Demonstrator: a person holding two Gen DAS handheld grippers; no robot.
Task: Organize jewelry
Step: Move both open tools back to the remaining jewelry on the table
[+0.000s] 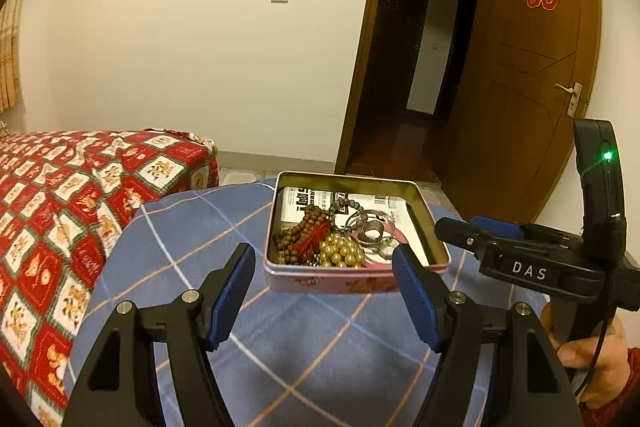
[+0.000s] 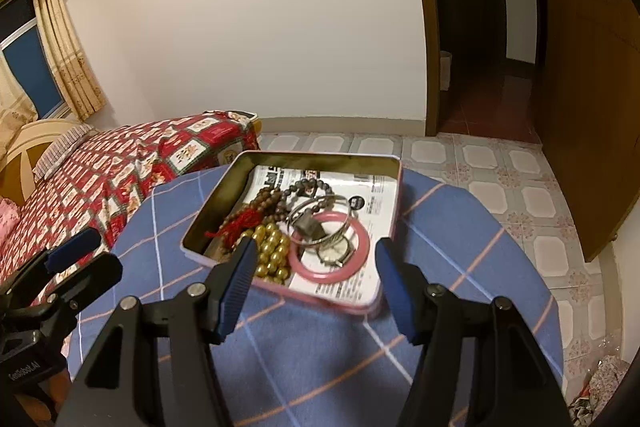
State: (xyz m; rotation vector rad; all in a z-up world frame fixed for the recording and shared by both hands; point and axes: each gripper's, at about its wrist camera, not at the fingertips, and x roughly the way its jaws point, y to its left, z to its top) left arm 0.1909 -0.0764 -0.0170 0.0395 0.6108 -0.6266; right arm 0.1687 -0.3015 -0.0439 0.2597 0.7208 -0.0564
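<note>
A pink tin box (image 1: 344, 277) (image 2: 390, 195) sits open on a round table under a blue checked cloth (image 1: 180, 247) (image 2: 448, 227). Inside lie brown bead strings with a red tassel (image 1: 304, 231) (image 2: 250, 217), gold beads (image 1: 340, 253) (image 2: 274, 253), a pink bangle (image 2: 330, 247), silver bangles (image 2: 320, 211) and a watch (image 2: 336, 251) on printed paper. My left gripper (image 1: 322, 269) stands open in front of the tin, nothing between its fingers. My right gripper (image 2: 314, 269) is open too, just short of the tin's near edge, and shows at the right of the left wrist view (image 1: 464, 231).
A bed with a red patterned cover (image 1: 60, 195) (image 2: 120, 171) stands left of the table. Behind are a white wall, a tiled floor (image 2: 500, 163) and an open wooden door (image 1: 520, 87) onto a dark hallway. A hand (image 1: 588, 347) holds the right gripper's handle.
</note>
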